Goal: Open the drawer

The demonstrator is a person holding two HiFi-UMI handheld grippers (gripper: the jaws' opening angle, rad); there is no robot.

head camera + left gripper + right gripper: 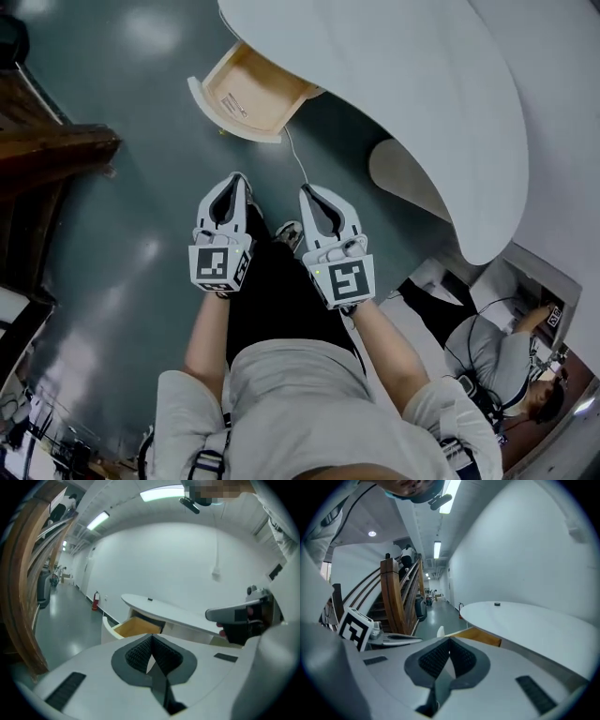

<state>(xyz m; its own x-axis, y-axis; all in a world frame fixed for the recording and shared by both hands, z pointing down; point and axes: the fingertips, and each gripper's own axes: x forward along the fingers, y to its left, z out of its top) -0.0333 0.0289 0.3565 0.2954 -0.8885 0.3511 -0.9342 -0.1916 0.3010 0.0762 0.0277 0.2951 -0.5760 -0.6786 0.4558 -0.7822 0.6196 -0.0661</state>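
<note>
Both left tongs [234,180] and right tongs [308,192] closed, empty; drawer [267,86] pulled out.

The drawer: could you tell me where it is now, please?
In the head view, the drawer sits upper centre-left, pulled out from under the white desk, ahead of the left gripper and right gripper.

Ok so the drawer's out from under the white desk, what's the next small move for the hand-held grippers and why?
Probably just lower both and stop. The drawer already stands pulled out from the white desk, wooden inside showing, and the left hand-held gripper and right hand-held gripper are shut, empty and well back from it, so nothing seems left to pull.
</note>
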